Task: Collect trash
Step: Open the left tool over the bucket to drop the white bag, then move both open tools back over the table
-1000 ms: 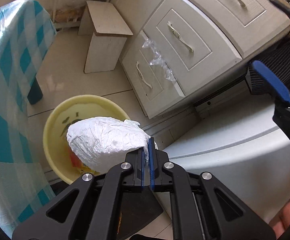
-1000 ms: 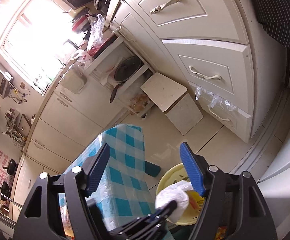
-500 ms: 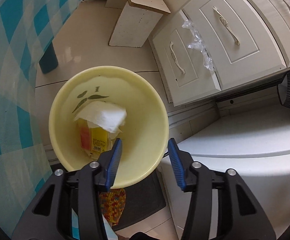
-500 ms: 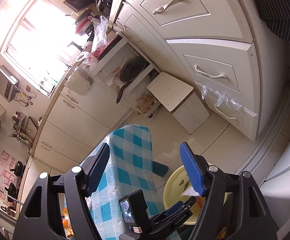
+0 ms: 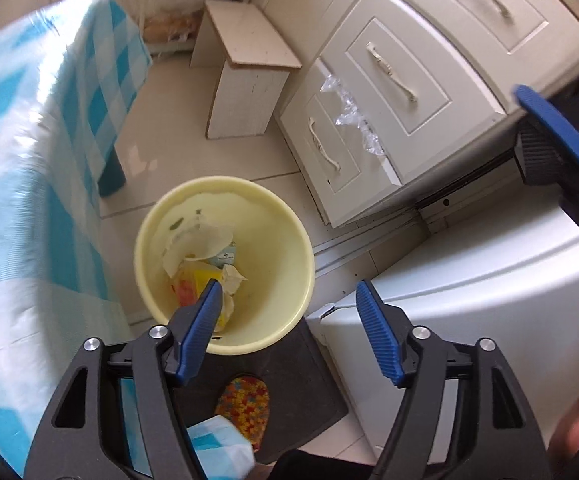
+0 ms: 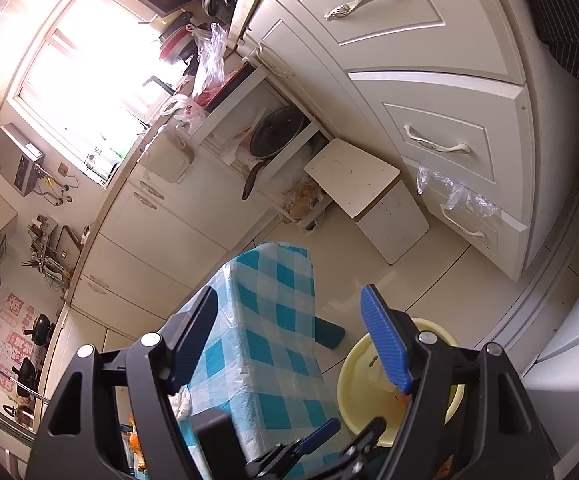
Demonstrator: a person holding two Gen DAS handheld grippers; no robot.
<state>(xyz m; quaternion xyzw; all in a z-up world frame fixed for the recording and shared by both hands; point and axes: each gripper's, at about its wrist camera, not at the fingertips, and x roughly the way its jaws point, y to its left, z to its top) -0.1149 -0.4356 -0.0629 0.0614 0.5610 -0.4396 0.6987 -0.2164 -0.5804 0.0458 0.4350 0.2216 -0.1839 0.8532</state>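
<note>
Left gripper hangs over the yellow bin, fingers opening with nothing between them; crumpled trash lies inside the bin on the floor. Right gripper gapes wide, holding nothing.

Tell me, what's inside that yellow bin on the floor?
Inside the yellow bin: crumpled white paper on a yellow-orange carton. Anything beneath them is covered.

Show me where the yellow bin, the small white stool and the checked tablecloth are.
yellow bin (image 5: 289,236): left wrist view, on its bare inner wall.
small white stool (image 5: 255,40): left wrist view, on its flat top.
checked tablecloth (image 6: 273,320): right wrist view, on the cloth's hanging side.
</note>
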